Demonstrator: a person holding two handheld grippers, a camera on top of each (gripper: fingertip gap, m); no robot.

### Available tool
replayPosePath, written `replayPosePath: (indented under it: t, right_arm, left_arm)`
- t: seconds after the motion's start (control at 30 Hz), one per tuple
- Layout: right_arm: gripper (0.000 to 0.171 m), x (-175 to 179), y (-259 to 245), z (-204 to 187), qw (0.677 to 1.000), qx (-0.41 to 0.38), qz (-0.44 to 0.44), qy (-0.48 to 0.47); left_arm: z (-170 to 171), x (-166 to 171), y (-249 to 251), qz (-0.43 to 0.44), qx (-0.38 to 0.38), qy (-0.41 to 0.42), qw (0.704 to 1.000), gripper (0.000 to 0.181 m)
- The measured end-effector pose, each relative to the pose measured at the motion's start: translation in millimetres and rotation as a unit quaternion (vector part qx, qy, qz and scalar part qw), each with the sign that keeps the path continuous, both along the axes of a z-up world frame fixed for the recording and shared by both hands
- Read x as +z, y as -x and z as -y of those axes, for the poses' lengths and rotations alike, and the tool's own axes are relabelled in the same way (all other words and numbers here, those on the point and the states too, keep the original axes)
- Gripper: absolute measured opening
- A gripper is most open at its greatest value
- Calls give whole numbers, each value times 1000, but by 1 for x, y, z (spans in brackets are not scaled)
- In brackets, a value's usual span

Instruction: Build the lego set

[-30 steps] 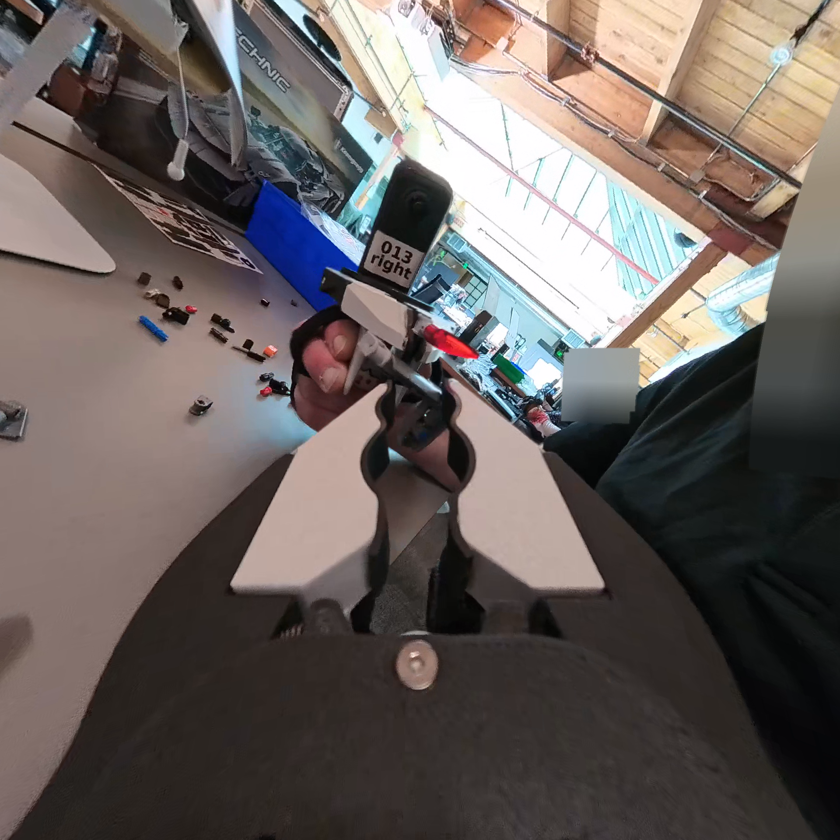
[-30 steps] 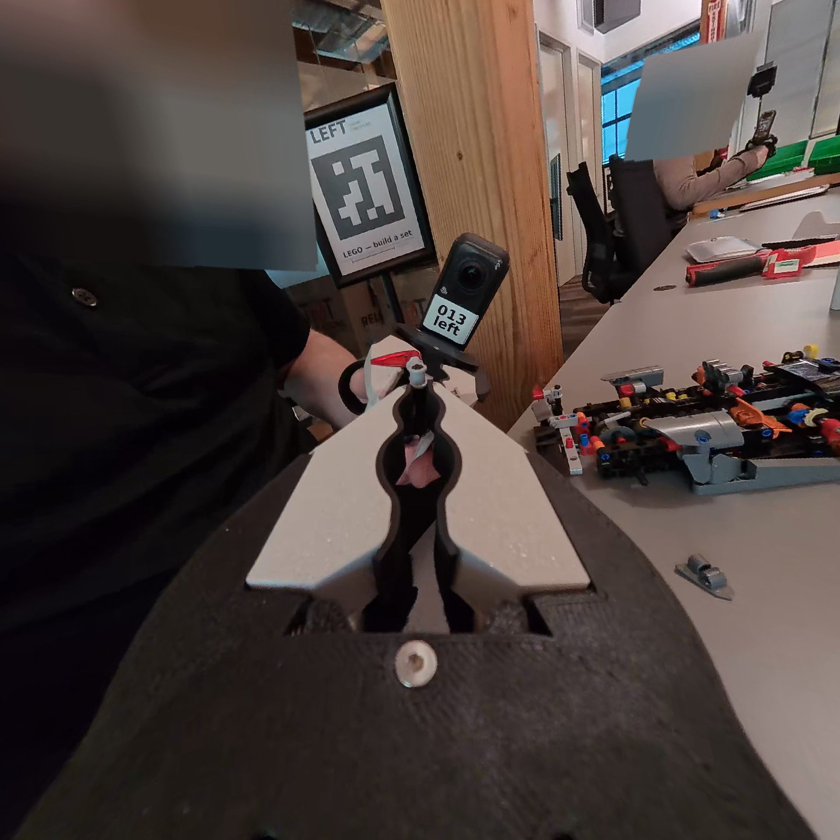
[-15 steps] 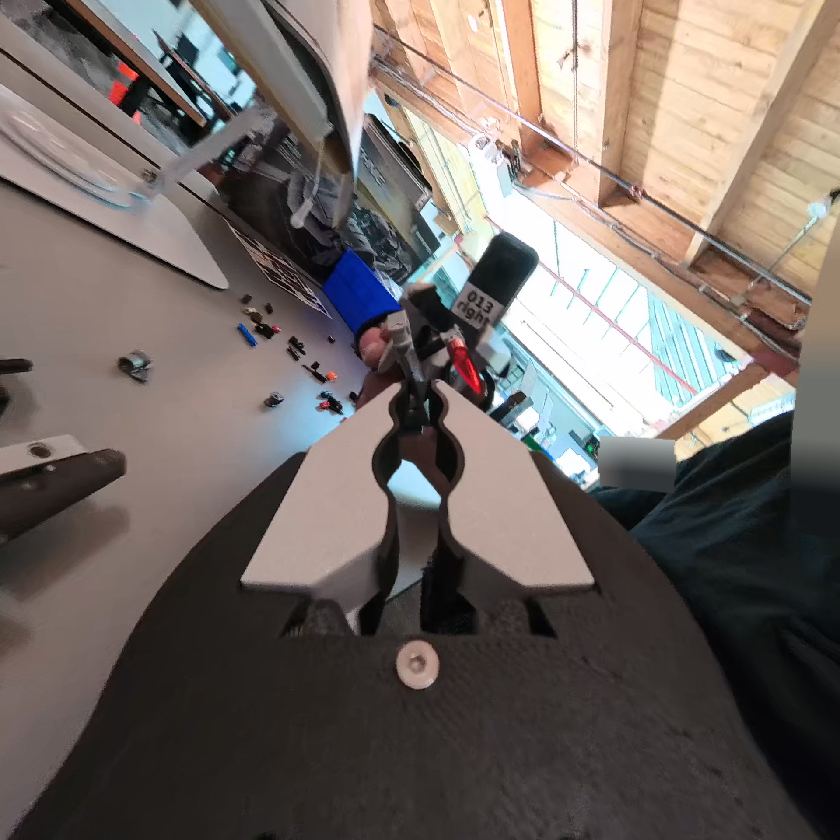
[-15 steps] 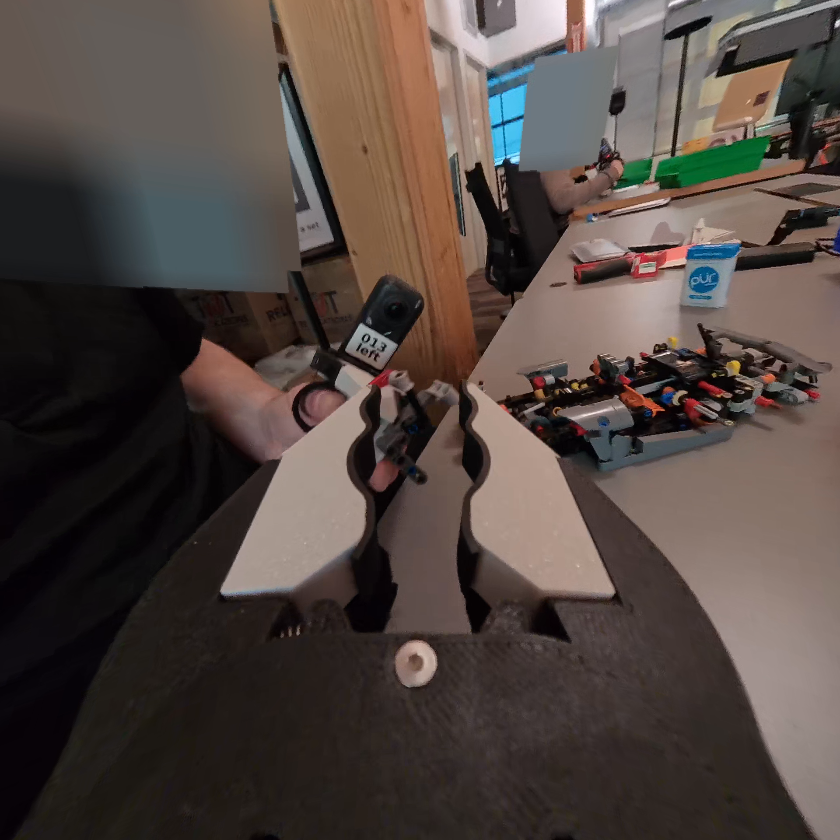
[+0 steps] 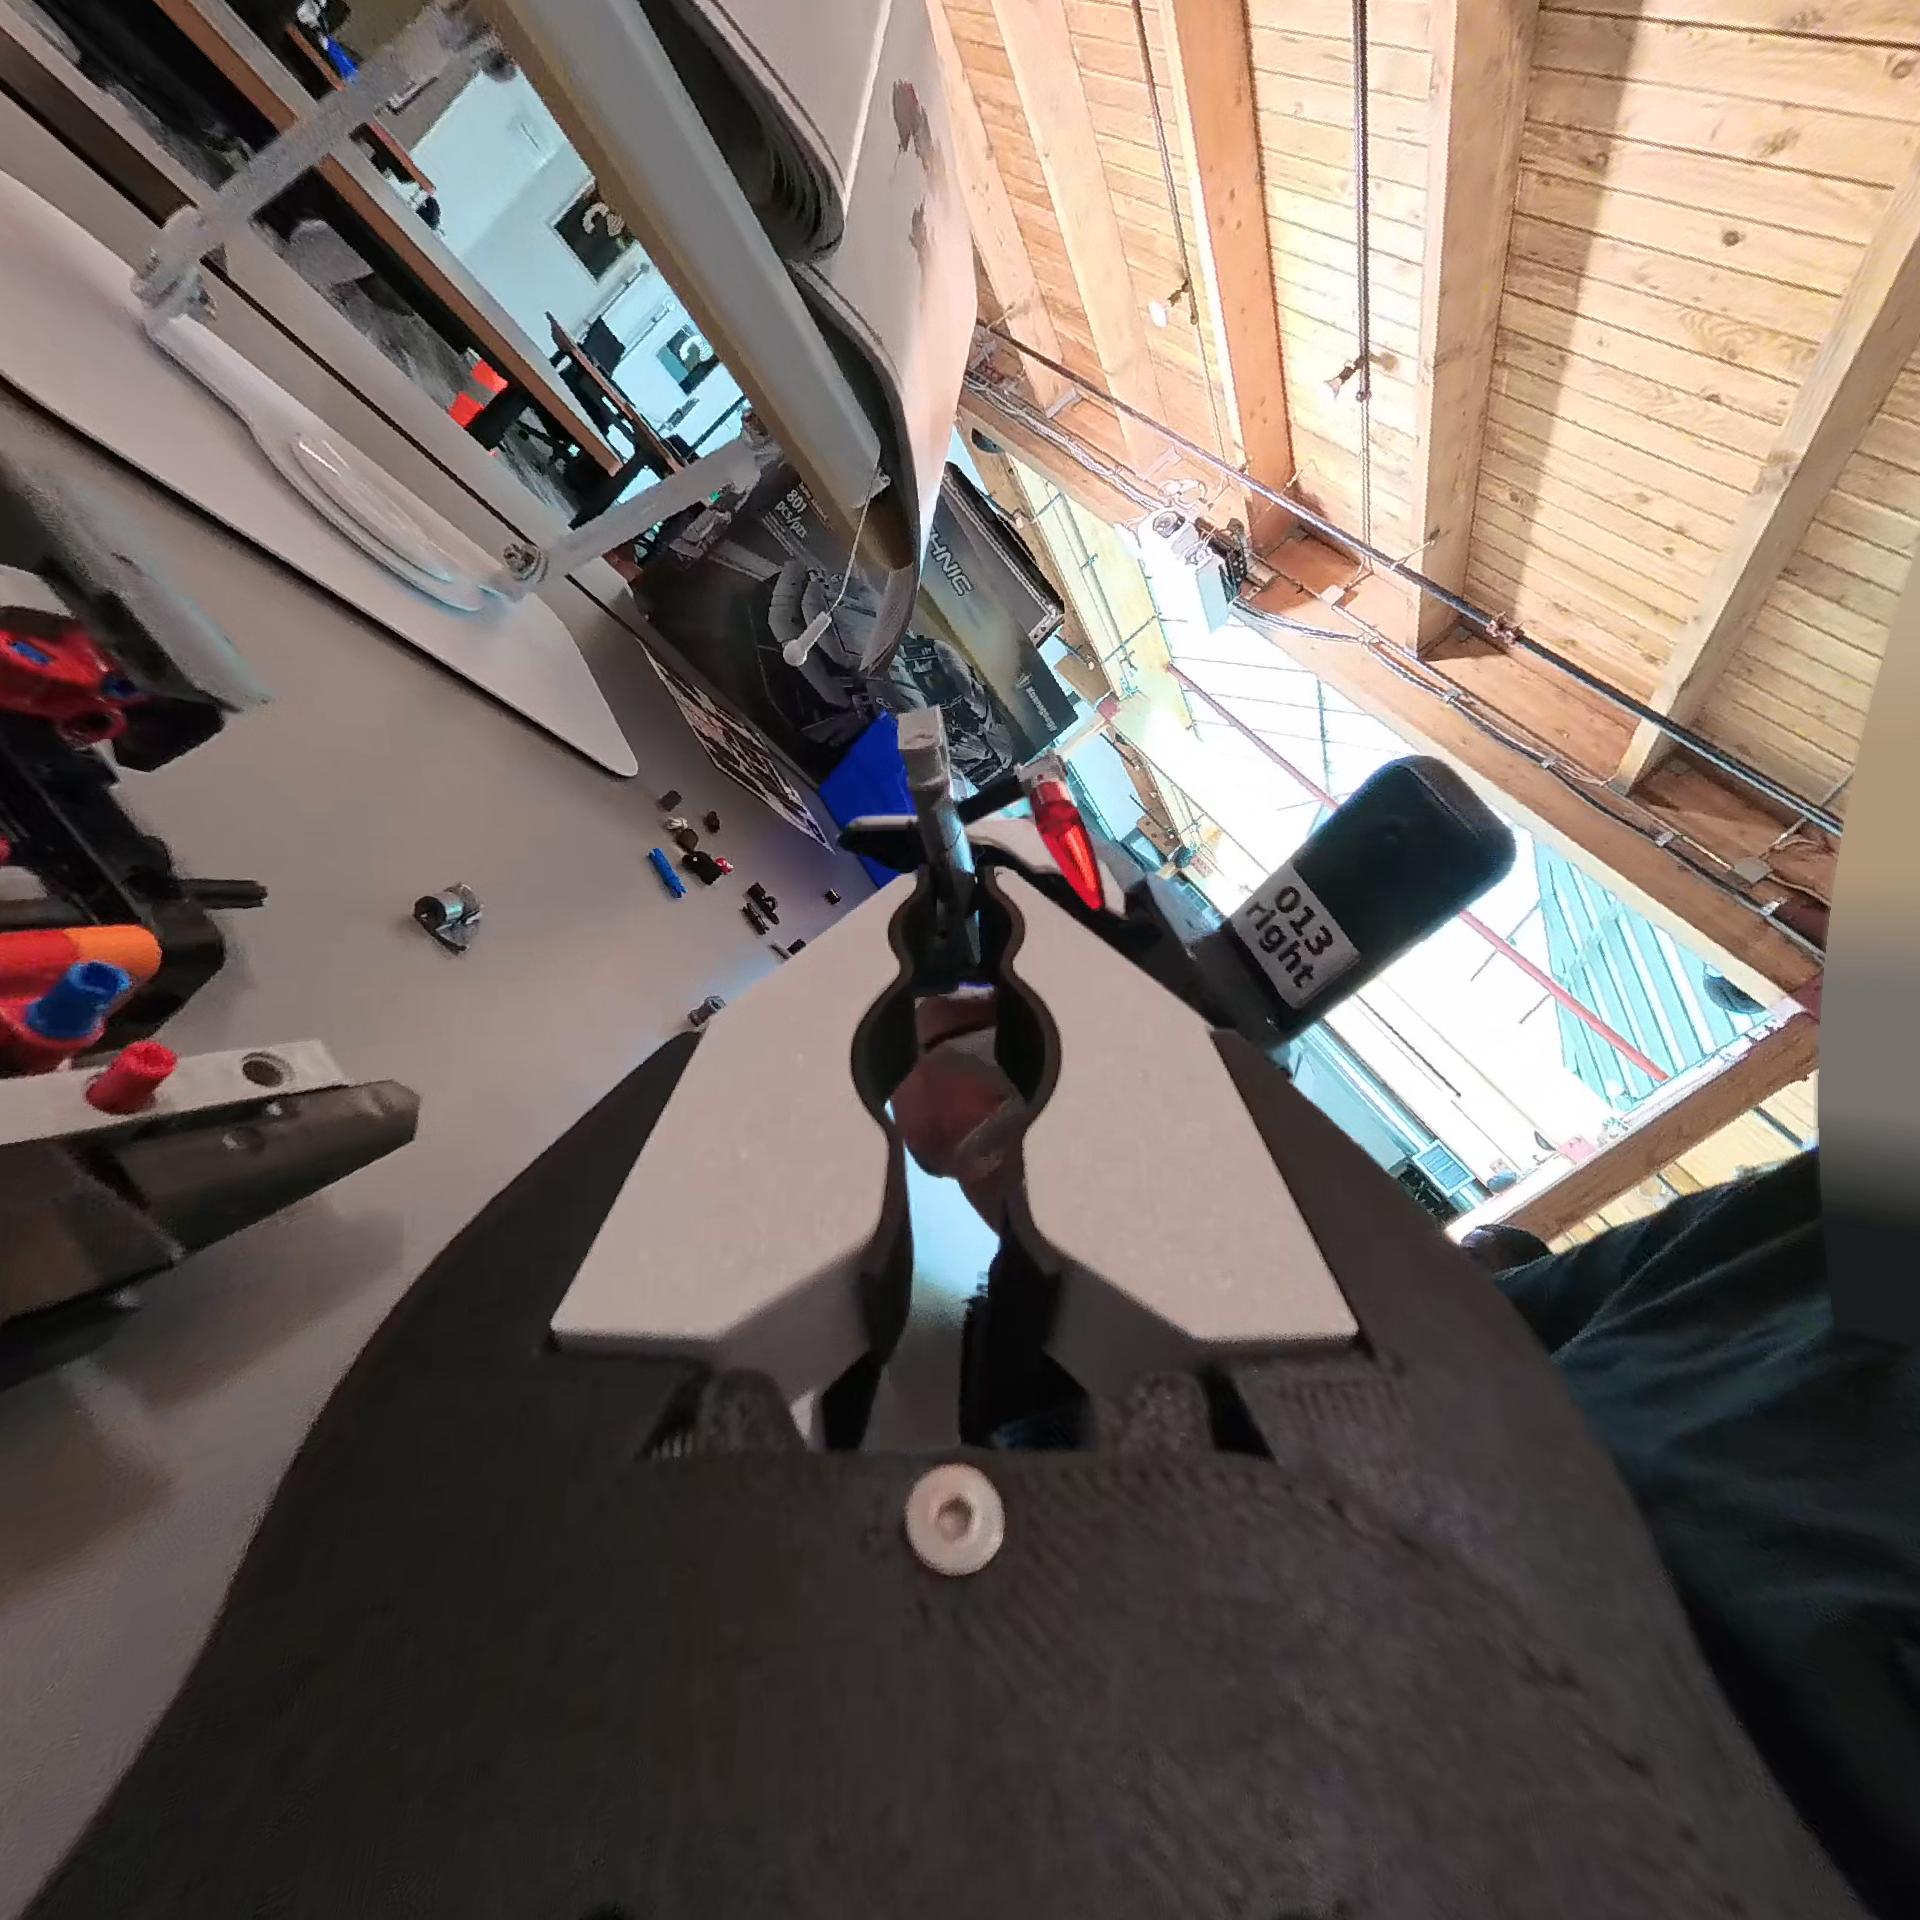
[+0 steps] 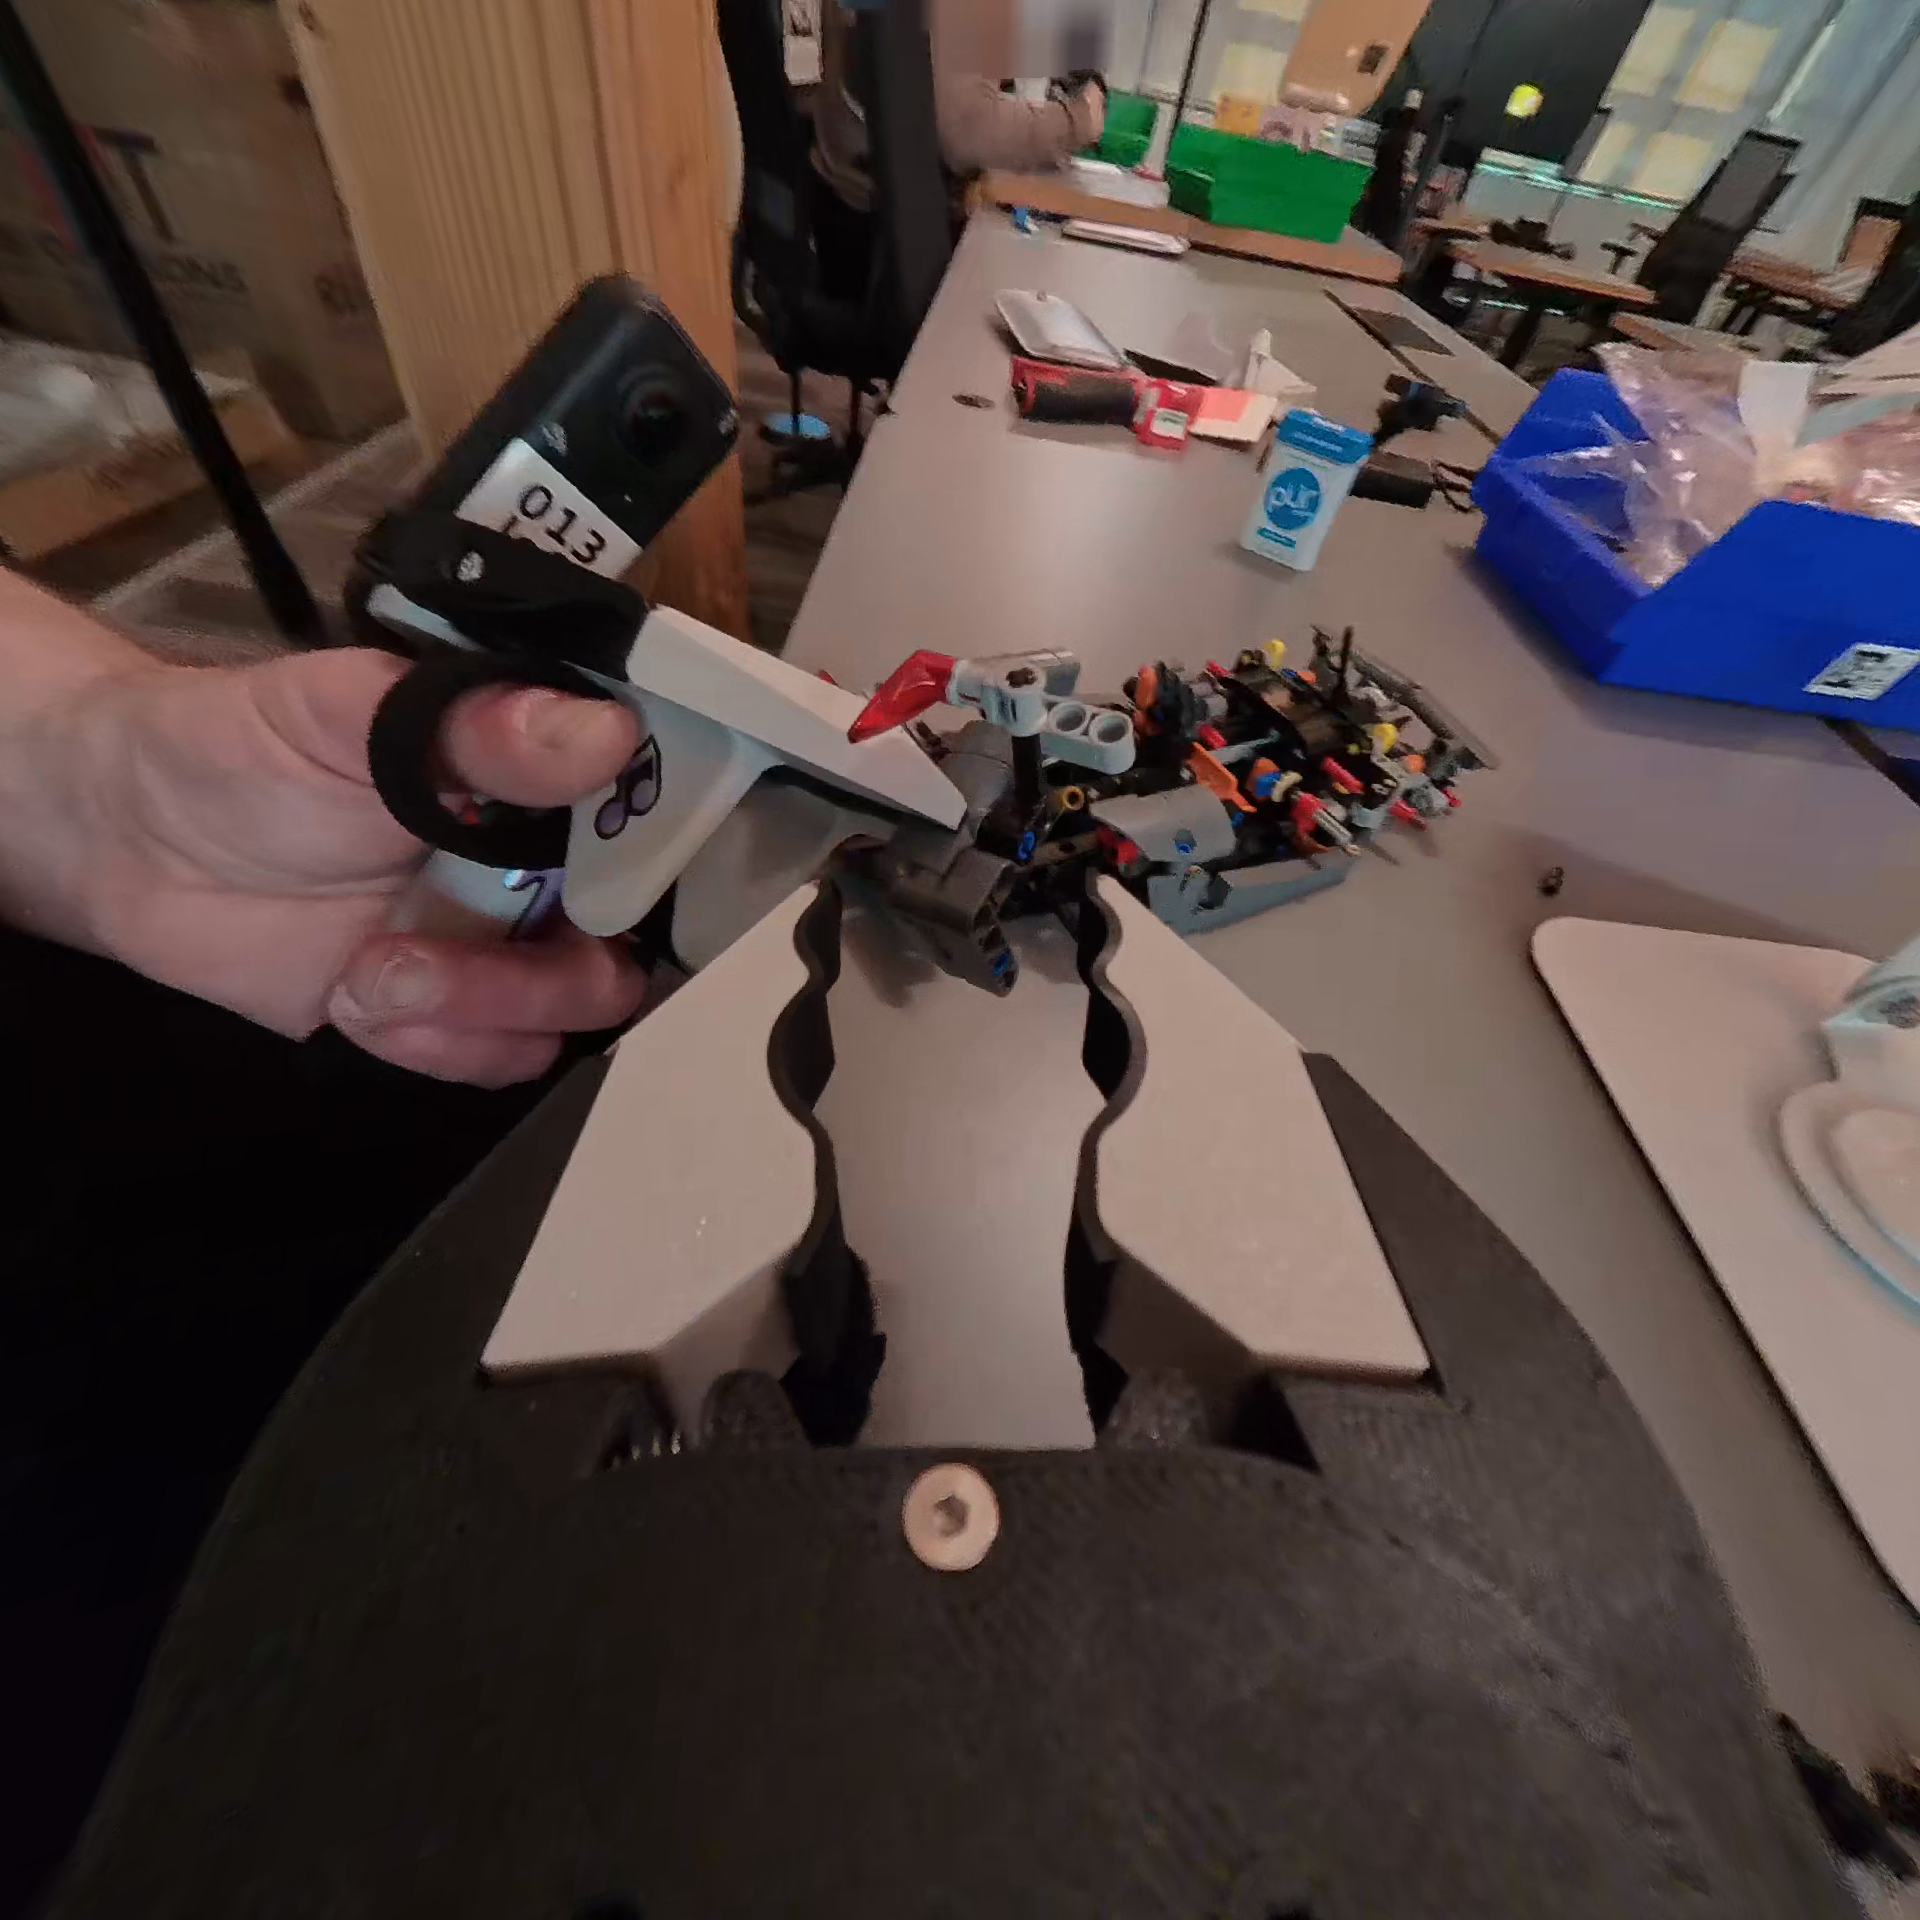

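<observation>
My left gripper [image 5: 951,899] is shut on a small lego sub-assembly [image 5: 935,805] made of grey pieces, a black pin and a red pointed piece [image 5: 1060,842]. In the right wrist view the left gripper [image 6: 940,831] comes in from the left, held by a hand, with the sub-assembly [image 6: 1013,707] at its tips. My right gripper [image 6: 958,906] is open, its jaws wide apart just below the sub-assembly and not gripping it. The long lego chassis [image 6: 1278,790] lies on the grey table [image 6: 1143,540] behind it; it also shows at the left edge of the left wrist view [image 5: 73,831].
Loose small lego pieces [image 5: 707,862] and a grey clip piece [image 5: 449,914] lie on the table. A blue bin [image 6: 1745,603] with plastic bags stands at the right, a white and blue box [image 6: 1304,499] behind the chassis, and a white mat [image 6: 1704,1101] at the right.
My right gripper has opened and let go of the sub-assembly, which stays in the left gripper. Both grippers have swung toward the table and the chassis.
</observation>
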State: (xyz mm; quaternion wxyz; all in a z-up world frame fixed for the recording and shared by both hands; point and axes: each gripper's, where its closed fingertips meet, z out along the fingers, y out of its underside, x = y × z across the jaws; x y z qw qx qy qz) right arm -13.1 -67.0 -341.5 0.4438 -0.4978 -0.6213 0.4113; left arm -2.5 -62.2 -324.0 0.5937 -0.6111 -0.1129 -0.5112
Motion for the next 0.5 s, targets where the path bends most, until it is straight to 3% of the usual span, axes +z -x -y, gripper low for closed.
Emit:
replayPosePath:
  t: [0.13, 0.4, 0.5]
  right_arm:
    - [26, 4, -3, -6, 999, -25, -11, -27]
    - [21, 5, -7, -6, 1000, -9, -10, -9]
    - [20, 6, -8, -6, 1000, 5, -14, 26]
  left_arm:
    - [-6, 1, -5, 4, 2, 0, 1000, 5]
    - [-3, 1, -6, -1, -2, 3, 1000, 6]
    - [2, -1, -4, -12, -6, 13, 1000, 17]
